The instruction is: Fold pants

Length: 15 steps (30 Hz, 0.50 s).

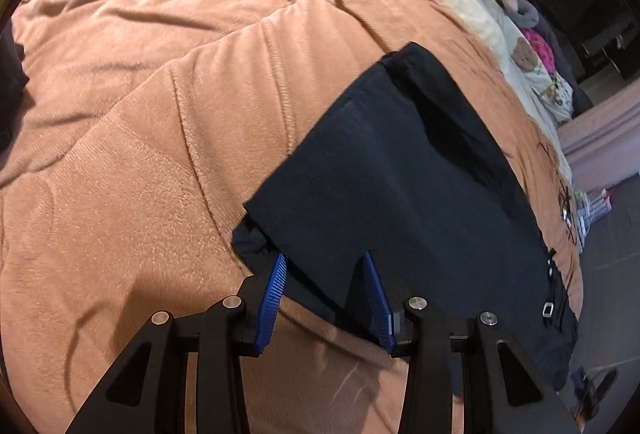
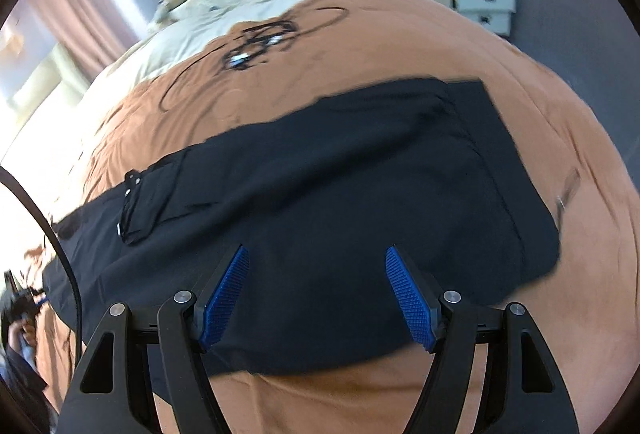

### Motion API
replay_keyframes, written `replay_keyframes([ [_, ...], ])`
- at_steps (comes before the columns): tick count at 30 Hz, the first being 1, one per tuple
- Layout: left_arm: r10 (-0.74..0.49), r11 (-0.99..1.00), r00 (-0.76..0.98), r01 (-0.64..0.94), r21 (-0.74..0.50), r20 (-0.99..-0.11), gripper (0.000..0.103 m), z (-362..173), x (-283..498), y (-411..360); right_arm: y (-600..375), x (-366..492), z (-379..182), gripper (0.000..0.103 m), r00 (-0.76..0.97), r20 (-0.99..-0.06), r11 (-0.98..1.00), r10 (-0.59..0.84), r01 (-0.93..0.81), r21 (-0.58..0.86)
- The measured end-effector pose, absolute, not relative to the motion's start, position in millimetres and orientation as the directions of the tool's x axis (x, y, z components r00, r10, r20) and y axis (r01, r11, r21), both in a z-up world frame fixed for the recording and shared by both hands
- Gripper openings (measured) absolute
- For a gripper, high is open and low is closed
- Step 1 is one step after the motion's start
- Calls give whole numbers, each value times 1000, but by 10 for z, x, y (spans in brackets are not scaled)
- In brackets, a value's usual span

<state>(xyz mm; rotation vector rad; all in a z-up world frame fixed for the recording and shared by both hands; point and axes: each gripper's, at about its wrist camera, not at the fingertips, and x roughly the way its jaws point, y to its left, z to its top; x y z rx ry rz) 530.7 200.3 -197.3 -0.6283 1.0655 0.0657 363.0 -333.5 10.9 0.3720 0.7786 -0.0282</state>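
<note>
dark navy pants (image 1: 420, 170) (image 2: 320, 194) are spread flat and lengthwise across a tan bed cover, one layer folded over another with a loose corner at the near end, a cargo pocket with a small buckle seen on one side.

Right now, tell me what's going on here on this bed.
A person with a handheld gripper in each hand is folding black pants laid out on a brown blanket on the bed. The left gripper has its blue fingers either side of a cloth edge at one end of the pants, jaws apart; whether it pinches the cloth is unclear. The right gripper hovers open over the middle of the pants, holding nothing. The pants look partly folded, with one layer lying over another.
</note>
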Motion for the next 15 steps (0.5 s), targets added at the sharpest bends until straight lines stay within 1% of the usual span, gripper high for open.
replay_keyframes([
  [1, -241, 818, 513, -350, -457, -824, 34, -1971, 5295, 2024, -3388, 3582, 90, 70, 717, -689, 928, 107, 176, 328],
  [2, -229, 816, 523, -357, -455, -821, 9, -1955, 5283, 2044, -3454, 3514, 58, 70, 719, -688, 920, 99, 197, 339],
  [3, -224, 815, 528, -359, -454, -819, 3, -1946, 5271, 2056, -3498, 3468, 32, 70, 719, -689, 915, 94, 211, 345],
  [6, -231, 795, 538, -376, -476, -811, 3, -1934, 5189, 2117, -3600, 3304, -64, 70, 719, -690, 894, 87, 249, 372],
  [8, -222, 796, 521, -391, -461, -824, 4, -1950, 5151, 2144, -3663, 3202, -134, 70, 717, -691, 879, 95, 265, 396],
  [10, -224, 785, 513, -410, -466, -829, 9, -1975, 5122, 2189, -3707, 3140, -183, 70, 716, -689, 863, 109, 276, 423],
  [12, -249, 760, 517, -420, -496, -819, 23, -2002, 5091, 2222, -3741, 3086, -235, 70, 714, -689, 847, 125, 285, 449],
  [13, -263, 748, 525, -420, -515, -810, 25, -2008, 5071, 2235, -3753, 3066, -256, 70, 714, -688, 840, 133, 287, 460],
  [15, -275, 743, 530, -413, -527, -802, 33, -2009, 5058, 2212, -3794, 3028, -288, 70, 715, -683, 831, 149, 284, 479],
])
